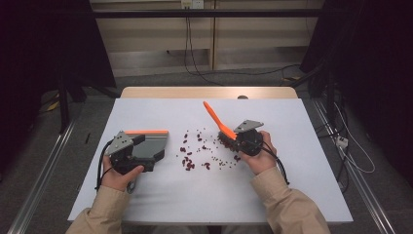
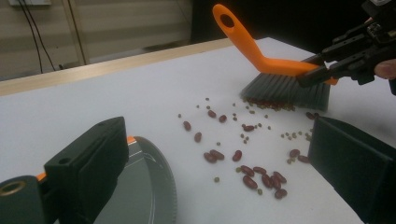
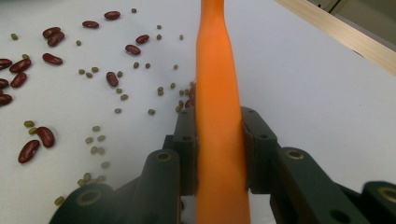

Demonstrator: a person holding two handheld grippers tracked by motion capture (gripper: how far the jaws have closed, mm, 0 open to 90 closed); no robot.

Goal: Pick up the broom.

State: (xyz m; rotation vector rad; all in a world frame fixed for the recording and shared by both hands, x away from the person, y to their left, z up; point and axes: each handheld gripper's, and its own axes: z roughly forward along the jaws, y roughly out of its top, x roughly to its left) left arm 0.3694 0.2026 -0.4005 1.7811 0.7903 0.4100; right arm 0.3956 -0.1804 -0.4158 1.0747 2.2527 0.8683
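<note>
If the orange plastic brush (image 3: 218, 116), pinched by the right tool (image 3: 219, 135), is swept hard, the small red and green beans (image 2: 243, 158) may be scattered past the grey dustpan (image 1: 148, 145), clamped by the left tool (image 1: 127, 157).

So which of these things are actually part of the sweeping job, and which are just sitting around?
Part of the job:
- orange brush, clamped in the right gripper
- grey dustpan, at the left gripper
- red beans and small green beans scattered on the white table

Just there:
- cables on the floor behind the table
- metal rail at the left
</note>
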